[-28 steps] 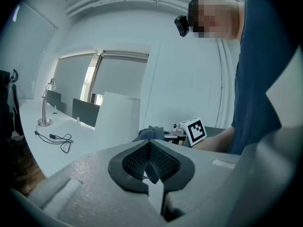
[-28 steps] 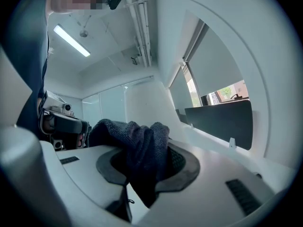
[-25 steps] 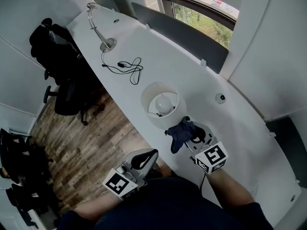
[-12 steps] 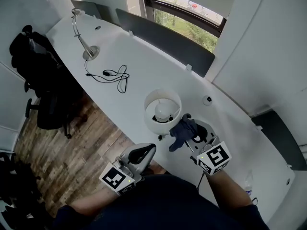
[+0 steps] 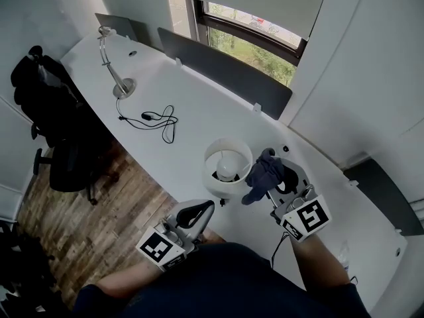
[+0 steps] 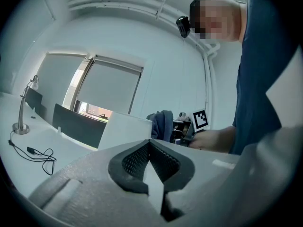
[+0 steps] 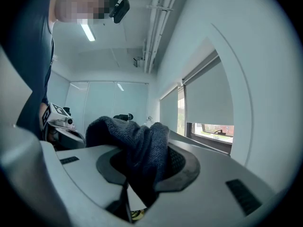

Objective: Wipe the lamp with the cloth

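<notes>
Over at the far left, at about 9 o'clock from the desk's middle, a black office chair (image 5: 63,144) stands on the wood floor (image 5: 73,230) with dark gear piled on it. On the long white desk (image 5: 199,105), up at 10 o'clock, a silver gooseneck desk lamp (image 5: 114,58) stands upright, and a loose black cable (image 5: 156,118) lies coiled just beside its base, toward 4 o'clock from it. Behind the desk a dark divider panel (image 5: 225,71) runs along the back edge, with the window (image 5: 252,28) above it.

The left gripper (image 5: 209,206) is held off the desk's near edge, at 7 o'clock from the lamp (image 5: 227,167). Its jaws are pressed together with nothing between them, and it points up toward the shade.

The lamp stands near the desk's front edge, its white shade open to the top and the bulb showing inside.

At 3 o'clock from the shade hangs the cloth (image 5: 264,175), dark blue and bunched, right up against the shade's outer rim; whether it actually touches I cannot tell. The right gripper (image 5: 278,177) has it pinched, jaws closed on a thick fold that spills over the pads (image 7: 184,162). Beyond it, at 1 o'clock from the lamp, a small round fitting (image 5: 285,148) sits on the desk.
</notes>
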The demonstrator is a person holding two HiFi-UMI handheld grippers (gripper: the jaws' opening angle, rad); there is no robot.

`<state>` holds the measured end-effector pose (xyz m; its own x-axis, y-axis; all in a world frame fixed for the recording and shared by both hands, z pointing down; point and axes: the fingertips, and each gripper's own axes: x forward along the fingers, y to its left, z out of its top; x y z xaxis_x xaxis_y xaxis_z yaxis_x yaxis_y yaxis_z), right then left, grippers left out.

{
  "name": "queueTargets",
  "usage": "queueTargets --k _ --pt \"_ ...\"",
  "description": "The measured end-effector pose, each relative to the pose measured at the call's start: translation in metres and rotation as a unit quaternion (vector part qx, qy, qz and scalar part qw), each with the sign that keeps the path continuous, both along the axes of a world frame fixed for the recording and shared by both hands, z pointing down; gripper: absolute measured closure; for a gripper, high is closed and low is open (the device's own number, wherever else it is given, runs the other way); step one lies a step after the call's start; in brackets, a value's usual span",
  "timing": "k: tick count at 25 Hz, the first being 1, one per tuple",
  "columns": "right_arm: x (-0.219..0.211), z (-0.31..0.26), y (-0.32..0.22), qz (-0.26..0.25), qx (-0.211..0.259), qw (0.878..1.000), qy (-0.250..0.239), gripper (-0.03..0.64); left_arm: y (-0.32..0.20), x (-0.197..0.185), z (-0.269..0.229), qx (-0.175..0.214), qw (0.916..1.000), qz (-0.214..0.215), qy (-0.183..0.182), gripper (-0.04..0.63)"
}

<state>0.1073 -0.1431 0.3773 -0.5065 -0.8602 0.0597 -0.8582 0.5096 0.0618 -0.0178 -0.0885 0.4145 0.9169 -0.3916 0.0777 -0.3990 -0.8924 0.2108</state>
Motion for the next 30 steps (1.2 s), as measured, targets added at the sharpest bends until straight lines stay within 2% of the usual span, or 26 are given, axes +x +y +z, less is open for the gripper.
queueTargets --k 5,8,12,21,26,30 --pt "0.008 0.011 -0.008 0.002 0.006 1.000 -0.018 0.494 0.000 0.003 -0.001 0.000 1.0000 -0.009 -0.003 0.589" --pt "0.018 0.029 -0.012 0.015 -0.012 0.999 -0.032 0.494 0.000 0.002 0.004 -0.005 0.9995 -0.016 -0.026 0.589" --pt "0.025 0.061 -0.019 0.016 -0.041 0.998 -0.035 0.494 0.000 0.001 0.007 -0.007 0.9989 -0.032 -0.035 0.589" --pt "0.040 0.128 -0.036 0.027 -0.093 0.995 -0.008 0.494 0.005 0.004 0.014 -0.012 0.9971 -0.048 -0.057 0.589" --pt "0.043 0.138 -0.046 0.028 -0.094 0.995 0.014 0.494 0.005 0.003 0.014 -0.010 0.9964 -0.059 -0.060 0.589" --pt "0.042 0.126 -0.053 0.029 -0.080 0.996 0.017 0.494 0.004 0.002 0.005 0.002 0.9967 -0.067 -0.047 0.589"
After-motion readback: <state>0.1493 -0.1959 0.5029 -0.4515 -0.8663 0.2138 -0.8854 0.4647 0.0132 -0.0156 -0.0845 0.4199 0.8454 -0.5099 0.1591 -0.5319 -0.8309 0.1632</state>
